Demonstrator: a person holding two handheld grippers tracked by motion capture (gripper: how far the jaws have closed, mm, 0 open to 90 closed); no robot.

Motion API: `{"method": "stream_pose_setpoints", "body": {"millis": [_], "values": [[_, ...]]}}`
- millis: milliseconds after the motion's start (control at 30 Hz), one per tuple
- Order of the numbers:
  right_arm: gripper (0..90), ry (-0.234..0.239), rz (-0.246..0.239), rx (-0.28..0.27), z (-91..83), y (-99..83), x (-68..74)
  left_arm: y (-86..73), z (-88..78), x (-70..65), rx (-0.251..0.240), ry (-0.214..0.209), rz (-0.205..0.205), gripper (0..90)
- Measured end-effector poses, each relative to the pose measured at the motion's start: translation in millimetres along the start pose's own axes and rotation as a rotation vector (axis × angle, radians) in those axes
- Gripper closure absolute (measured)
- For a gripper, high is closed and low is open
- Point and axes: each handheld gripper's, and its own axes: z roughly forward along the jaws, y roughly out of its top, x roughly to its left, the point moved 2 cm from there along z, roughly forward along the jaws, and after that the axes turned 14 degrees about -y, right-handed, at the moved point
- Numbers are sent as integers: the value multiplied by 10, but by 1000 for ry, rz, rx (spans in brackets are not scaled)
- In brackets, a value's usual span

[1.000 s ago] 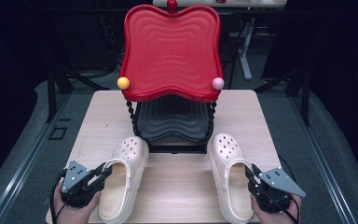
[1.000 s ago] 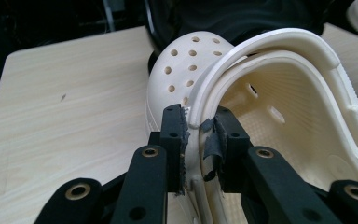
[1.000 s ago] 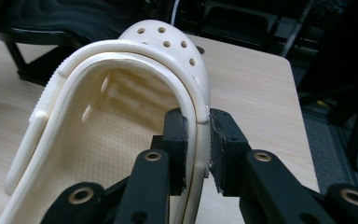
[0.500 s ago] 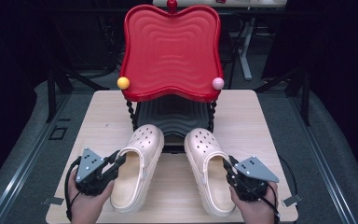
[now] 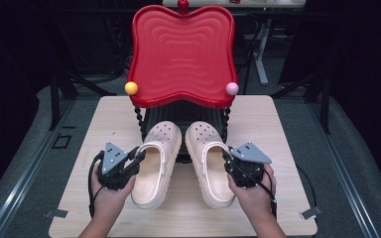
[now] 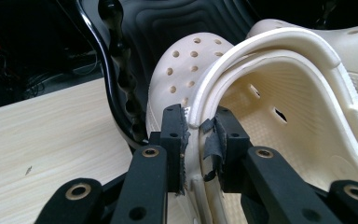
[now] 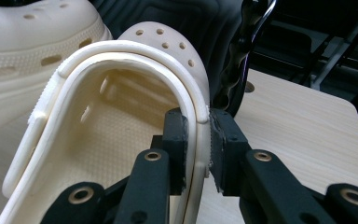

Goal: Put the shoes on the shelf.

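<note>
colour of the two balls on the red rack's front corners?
The left ball is yellow, the right ball pink; the high view shows them best.

The high view looked forward and down from above my side of the desk (image 5: 278,119). My two gripper views sat very near, facing along my jaws toward the far edge; all three shared the clogs (image 5: 157,163) and rack (image 5: 182,57).

Red tray-topped stand (image 5: 182,54) on wooden table (image 5: 287,148)

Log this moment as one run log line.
left hand-held gripper: clamps left clog rim | right hand-held gripper: clamps right clog rim | toes under red rack
</note>
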Motion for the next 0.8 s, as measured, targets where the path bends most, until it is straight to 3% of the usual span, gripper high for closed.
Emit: {"method": "stream_pose_setpoints", "body": {"millis": [300,633,800], "values": [[770,4,10,0,47,22,37,26,86,-19,3,-2,2,764],[768,37,81,8,187,78,64,68,250,8,7,23,23,763],[765,28,84,-9,276,167,129,136,386,106,-7,31,-5,763]]}}
